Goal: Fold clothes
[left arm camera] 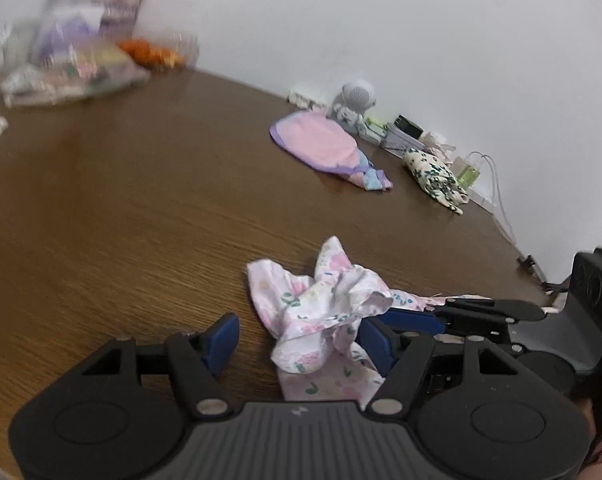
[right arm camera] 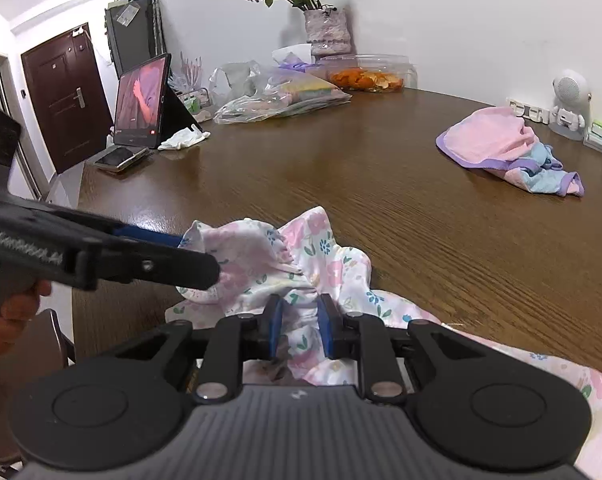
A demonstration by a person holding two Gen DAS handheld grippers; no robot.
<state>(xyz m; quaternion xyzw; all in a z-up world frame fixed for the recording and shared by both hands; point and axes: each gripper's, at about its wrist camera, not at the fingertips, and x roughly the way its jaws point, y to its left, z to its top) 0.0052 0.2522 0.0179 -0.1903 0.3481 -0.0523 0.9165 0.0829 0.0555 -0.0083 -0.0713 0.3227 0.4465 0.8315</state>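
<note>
A: Right tongs (right arm camera: 299, 330) pinch a bunched pleat of the floral garment (right arm camera: 301, 256), crumpled at the worktop's (right arm camera: 381, 184) near edge. Left tongs (left arm camera: 297, 340) gape wide, holding nothing.

B: They should grab an edge and pull flat. Count: three garments, including one pink (right arm camera: 497, 140) and one leaf-print (left arm camera: 437, 178).

L tool (left arm camera: 297, 344) spread wide; R tool (right arm camera: 299, 326) nearly closed, pinching cloth.

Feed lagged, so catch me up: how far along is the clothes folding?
Early. Nothing looks folded yet. In hand: the right claw pinches the crumpled floral garment, while the left claw is open beside it. Left: the pink garment and leaf-print cloth lie bunched.
</note>
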